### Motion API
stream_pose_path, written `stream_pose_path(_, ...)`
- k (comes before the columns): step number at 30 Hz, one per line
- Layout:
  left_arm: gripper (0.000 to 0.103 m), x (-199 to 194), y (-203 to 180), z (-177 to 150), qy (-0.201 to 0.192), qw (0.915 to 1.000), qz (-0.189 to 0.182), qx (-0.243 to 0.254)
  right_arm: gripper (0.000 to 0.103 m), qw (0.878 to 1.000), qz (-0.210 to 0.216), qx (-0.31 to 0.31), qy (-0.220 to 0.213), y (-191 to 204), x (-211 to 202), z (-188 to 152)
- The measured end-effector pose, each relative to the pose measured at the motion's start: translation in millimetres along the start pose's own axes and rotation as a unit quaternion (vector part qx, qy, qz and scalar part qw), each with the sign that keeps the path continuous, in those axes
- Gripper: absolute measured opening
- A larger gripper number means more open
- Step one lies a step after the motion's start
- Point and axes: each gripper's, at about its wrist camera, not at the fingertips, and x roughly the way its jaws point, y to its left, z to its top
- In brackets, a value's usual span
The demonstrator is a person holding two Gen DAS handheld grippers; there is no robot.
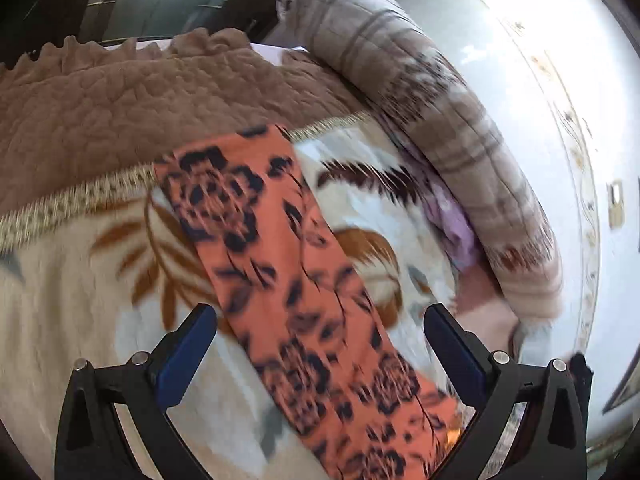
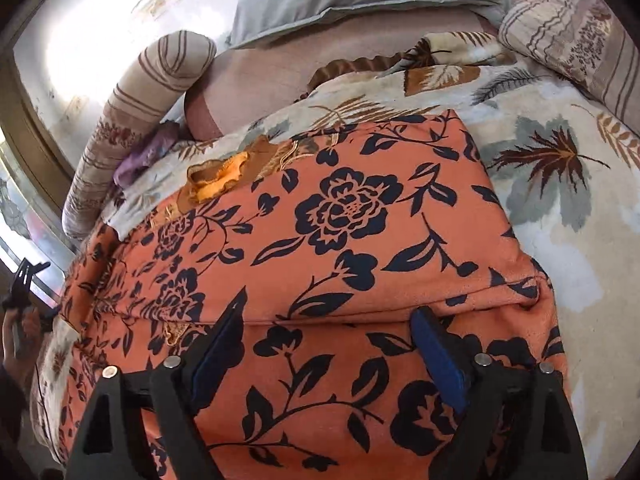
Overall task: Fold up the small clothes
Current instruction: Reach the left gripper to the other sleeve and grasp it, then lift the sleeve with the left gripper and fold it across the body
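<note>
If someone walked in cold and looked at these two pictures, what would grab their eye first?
The orange garment with dark flowers, spread across the leaf-patterned blanket, fills the right wrist view. Just above it the right gripper hangs, jaws open and holding nothing. In the left wrist view the left gripper is open too, with a striped bolster curving beyond.

The right gripper hangs over an orange garment printed with dark flowers, its blue-padded jaws standing wide apart with nothing pinched between them. A fold runs across the cloth just ahead of the fingertips. The garment lies on a leaf-patterned blanket, with a striped bolster at the left.
</note>
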Motion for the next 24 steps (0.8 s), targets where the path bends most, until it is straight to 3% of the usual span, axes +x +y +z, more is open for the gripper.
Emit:
stream_pose_path(7,0.099,22.1,12.2,21.4,-0.009,0.9998,0.015,-0.007,0.094,1.000,0.003,-0.006,0.001,4.7,1.6,-4.0)
stream_pose_path(8,0.085,24.7,10.1,24.0,-0.014,0.9994,0.032,-0.002,0.094,1.000,0.004,-0.005,0.000,4.3,1.4,-3.9)
stream_pose_path(9,0.062,27.5,9.7,26.4,-0.014,0.9989,0.046,0.001,0.094,1.000,0.005,-0.005,0.000,4.3,1.5,-3.9)
stream_pose_path(10,0.048,31.7,10.7,29.5,-0.011,0.9979,0.064,0.001,0.094,1.000,0.006,-0.003,-0.001,3.9,1.6,-3.9)
stream_pose_path(11,0.013,36.4,13.0,31.9,-0.005,0.9967,0.080,-0.003,0.094,1.000,0.007,-0.002,-0.002,3.3,1.4,-4.1)
stream_pose_path(12,0.005,39.9,17.2,35.3,0.003,0.9952,0.097,-0.011,0.094,1.000,0.007,-0.002,-0.002,3.5,1.8,-4.0)
stream_pose_path(14,0.005,35.7,16.1,36.9,-0.002,0.9950,0.100,-0.009,0.094,1.000,0.005,-0.003,-0.002,4.1,2.8,-4.6)
stream_pose_path(17,0.005,12.0,-31.3,26.1,-0.042,0.9880,0.122,0.085,0.094,1.000,0.008,0.000,-0.003,2.5,1.6,-4.5)
stream_pose_path(20,0.005,-24.9,-110.1,-9.4,-0.076,0.9741,0.076,0.199,0.094,1.000,0.015,0.007,-0.007,1.4,0.7,-4.9)
stream_pose_path(24,0.005,-60.1,-221.2,-88.8,-0.070,0.9456,-0.030,0.316,0.094,1.000,0.022,0.015,-0.011,0.1,0.3,-4.9)
